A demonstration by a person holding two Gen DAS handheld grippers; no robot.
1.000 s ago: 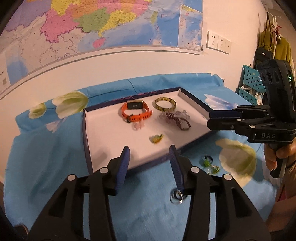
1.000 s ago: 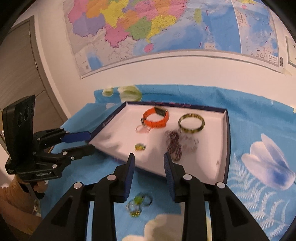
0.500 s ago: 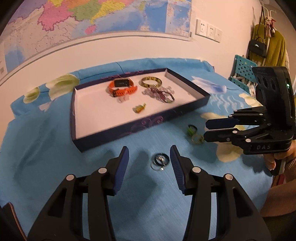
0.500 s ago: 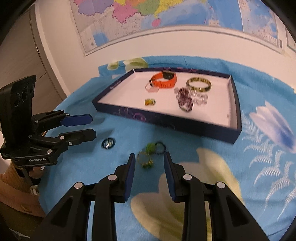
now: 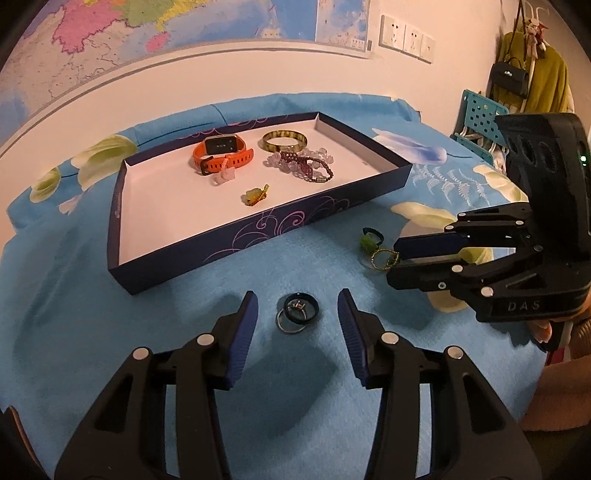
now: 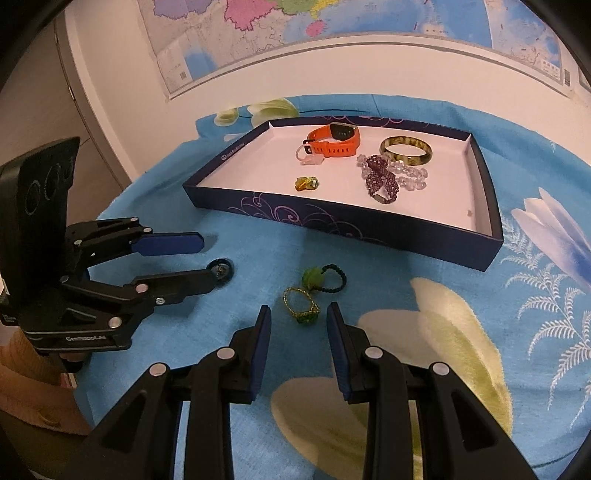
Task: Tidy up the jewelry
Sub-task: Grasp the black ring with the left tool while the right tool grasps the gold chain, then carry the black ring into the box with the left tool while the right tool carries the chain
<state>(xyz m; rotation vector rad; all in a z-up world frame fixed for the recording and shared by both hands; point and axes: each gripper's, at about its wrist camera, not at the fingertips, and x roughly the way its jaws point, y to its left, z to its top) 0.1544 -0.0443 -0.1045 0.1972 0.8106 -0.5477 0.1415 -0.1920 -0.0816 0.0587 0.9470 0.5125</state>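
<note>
— So where does the jewelry lie?

— Mostly in the shallow dark-blue cardboard tray with a white floor (image 5: 369, 192), which sits on the blue flower-print cloth (image 5: 110, 314) covering the desk. Inside it are an orange-strapped smartwatch (image 5: 221, 153), a mottled yellow-brown bangle (image 5: 284, 141), a dark red beaded bracelet (image 5: 306, 168) lying across a clear bead bracelet (image 6: 410, 173), a small pale pink piece (image 5: 223, 177) just beside the watch, and a small amber-and-green charm (image 5: 255, 195) near the tray's middle.

— And outside the tray?

— Three groups rest on the cloth in front of it. A dark ring overlapping a thin silver ring (image 5: 297, 312) lies between the blue pads of the left claw (image 5: 297, 314). Further right, a gold-wire ring with a green stone (image 6: 301, 304) and a dark beaded ring with a green ball (image 6: 325, 278) lie touching each other.

— Are the claws gripping anything?

— No. The left claw's jaws have just been closing a little, yet they stand apart on either side of the ring pair without touching it. The right claw (image 6: 298, 326) is released too, with the gold-wire ring just ahead of its tips and partly between them.

— Anything else nearby?

— A coloured wall map (image 6: 332, 29) hangs behind the desk, white wall sockets (image 5: 406, 37) sit beside it, and a person's hand (image 5: 546, 328) holds the right handle.
</note>
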